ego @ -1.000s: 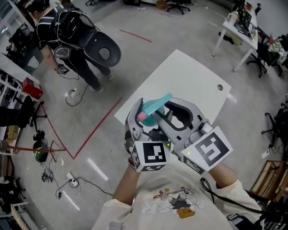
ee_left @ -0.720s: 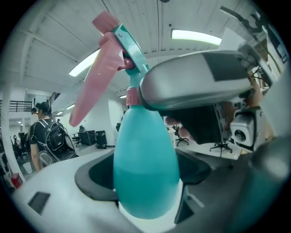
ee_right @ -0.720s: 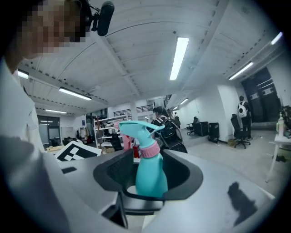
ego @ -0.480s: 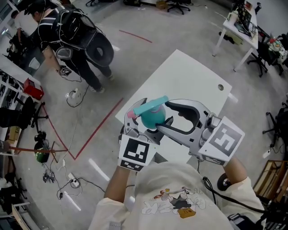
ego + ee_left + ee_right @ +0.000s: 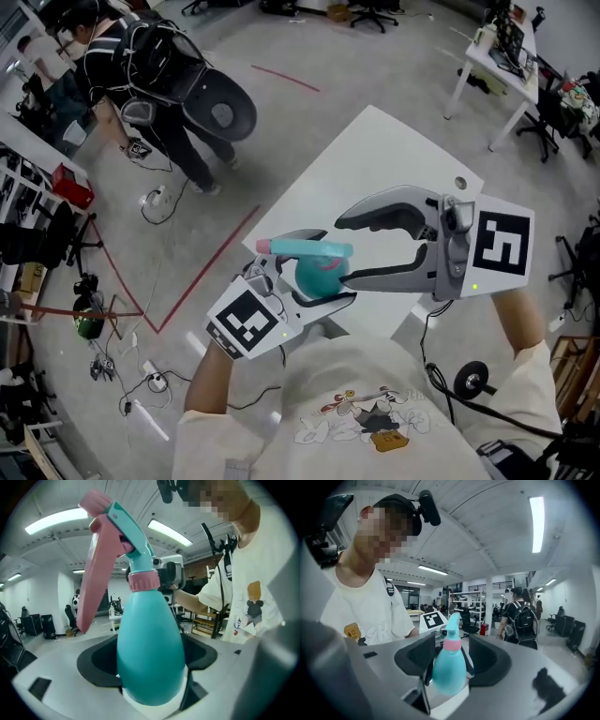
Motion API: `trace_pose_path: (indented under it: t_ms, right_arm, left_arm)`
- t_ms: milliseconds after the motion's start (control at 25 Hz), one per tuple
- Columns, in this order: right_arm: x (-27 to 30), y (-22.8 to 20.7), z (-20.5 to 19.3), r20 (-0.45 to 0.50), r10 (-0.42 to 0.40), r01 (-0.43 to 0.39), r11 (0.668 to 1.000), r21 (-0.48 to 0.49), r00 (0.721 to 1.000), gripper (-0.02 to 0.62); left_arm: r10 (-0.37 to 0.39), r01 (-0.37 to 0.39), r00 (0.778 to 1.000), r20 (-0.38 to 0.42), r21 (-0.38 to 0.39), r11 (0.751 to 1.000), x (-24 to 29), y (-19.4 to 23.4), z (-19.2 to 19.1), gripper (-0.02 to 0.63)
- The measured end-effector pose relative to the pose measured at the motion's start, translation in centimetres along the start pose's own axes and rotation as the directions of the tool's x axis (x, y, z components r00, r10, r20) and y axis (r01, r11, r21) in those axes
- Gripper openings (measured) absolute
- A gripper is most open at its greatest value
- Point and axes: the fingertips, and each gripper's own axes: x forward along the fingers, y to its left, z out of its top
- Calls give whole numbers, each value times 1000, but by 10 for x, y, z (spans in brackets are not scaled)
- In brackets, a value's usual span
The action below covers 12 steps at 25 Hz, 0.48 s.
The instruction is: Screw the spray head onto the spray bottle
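Open floor (image 5: 281,131) rings white table (image 5: 394,159) — left tongs (image 5: 309,292) pinch spray bottle (image 5: 317,271), right tongs (image 5: 349,251) just opened around it.

left claw (image 5: 319,268) clamps the spray bottle (image 5: 149,648) by its belly. right claw (image 5: 344,250) faces it, jaws just opened wide, standing around the bottle without pressing on it.

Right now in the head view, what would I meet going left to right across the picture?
In order: person with backpack → left cube → bottle → right cube. The table and the desk at the top right overlap these, so I leave them out.
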Motion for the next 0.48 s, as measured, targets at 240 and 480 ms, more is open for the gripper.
trace_pose_path:
  t_ms: [240,480]
  right_arm:
    - [12,26,8,-29,299,-298,954,39,954,221]
    - [6,48,7,-52,475,-472,880,62,879,219]
  left_arm:
    - [-151,154,987,-47,61,986,-2,-31,-1,399]
    - [-216,222,974,-70,89,971,-1,-45,3,399]
